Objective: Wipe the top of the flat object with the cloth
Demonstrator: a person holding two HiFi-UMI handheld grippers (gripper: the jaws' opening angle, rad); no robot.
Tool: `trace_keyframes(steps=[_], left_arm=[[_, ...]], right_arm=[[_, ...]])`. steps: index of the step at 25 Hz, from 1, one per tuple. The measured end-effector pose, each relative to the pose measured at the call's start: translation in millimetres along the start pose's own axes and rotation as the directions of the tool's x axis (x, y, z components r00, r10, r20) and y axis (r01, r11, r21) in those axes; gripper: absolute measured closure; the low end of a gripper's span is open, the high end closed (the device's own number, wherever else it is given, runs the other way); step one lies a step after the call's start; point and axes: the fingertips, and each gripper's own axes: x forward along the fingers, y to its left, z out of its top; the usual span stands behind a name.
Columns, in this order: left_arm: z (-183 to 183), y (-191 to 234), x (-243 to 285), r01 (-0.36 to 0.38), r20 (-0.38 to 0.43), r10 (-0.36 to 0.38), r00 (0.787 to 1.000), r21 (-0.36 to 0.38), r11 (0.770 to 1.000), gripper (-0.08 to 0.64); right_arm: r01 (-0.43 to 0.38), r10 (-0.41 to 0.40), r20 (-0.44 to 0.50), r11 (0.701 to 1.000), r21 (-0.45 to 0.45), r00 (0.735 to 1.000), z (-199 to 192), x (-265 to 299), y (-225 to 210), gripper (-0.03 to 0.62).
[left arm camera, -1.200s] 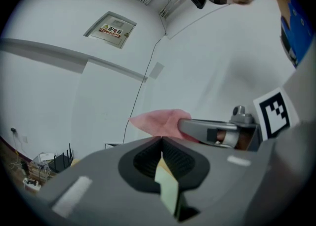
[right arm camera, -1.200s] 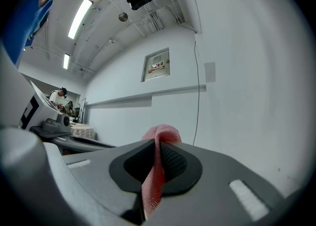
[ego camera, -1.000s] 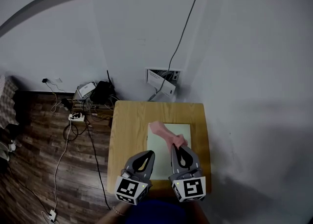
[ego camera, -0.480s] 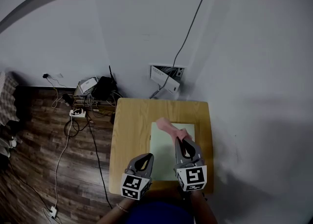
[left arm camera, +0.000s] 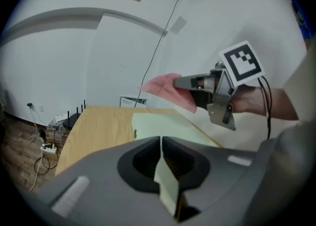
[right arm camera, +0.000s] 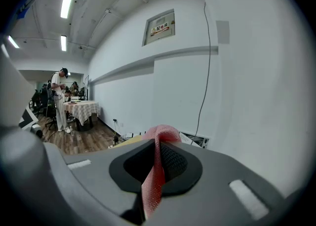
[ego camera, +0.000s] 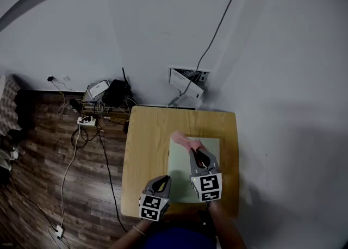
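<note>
White wall (ego camera: 163, 36), wood floor (ego camera: 43, 177), small wooden table (ego camera: 144, 150), pale green flat board (ego camera: 211, 147) on its right half. Both hands low at the near edge, pointing away and slightly down. Right gripper (ego camera: 197, 154) over the board, clamped on the pink cloth (ego camera: 182, 140), which sticks out past its tips. Left gripper (ego camera: 162, 180) just left of the board, jaws near-together, just cracking open. Pale strip in the slit, can't tell what.

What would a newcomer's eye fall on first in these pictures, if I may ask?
The pink cloth stands out most, clamped in the right gripper and held above the far part of the pale green flat board. That board lies on the right half of a small wooden table set in a white corner. A tangle of cables and boxes sits on the dark floor to the table's left.
</note>
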Motion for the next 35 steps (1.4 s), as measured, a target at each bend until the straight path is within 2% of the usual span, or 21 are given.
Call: trace_keyframes(steps=[8, 16, 21, 27, 35], left_arm=[[-42.0, 0.2, 8.4, -0.028, -0.11, 0.027, 0.994, -0.006, 1.0, 0.518], [-68.2, -2.4, 18.3, -0.038, -0.177, 0.048, 0.983, 0.06, 0.998, 0.492], [-71.0, -6.1, 19.4, -0.031, -0.185, 0.051, 0.981, 0.109, 0.994, 0.5], [-72.7, -10.5, 21.2, -0.024, -0.195, 0.062, 0.979, 0.194, 0.981, 0.52], [-74.7, -9.1, 22.2, -0.047, -0.189, 0.083, 0.978, 0.191, 0.98, 0.517]], right_arm=[[-0.063, 0.054, -0.094, 0.993, -0.095, 0.994, -34.0, 50.6, 11.9, 0.572], [-0.124, 0.095, -0.18, 0.979, -0.162, 0.979, -63.9, 84.2, 24.5, 0.574], [-0.154, 0.103, -0.243, 0.968, -0.2, 0.964, -83.7, 101.0, 33.3, 0.572], [-0.197, 0.092, -0.317, 0.928, -0.317, 0.944, -102.4, 113.8, 42.9, 0.572], [-0.211, 0.112, -0.326, 0.935, -0.285, 0.939, -109.9, 116.9, 40.4, 0.577]])
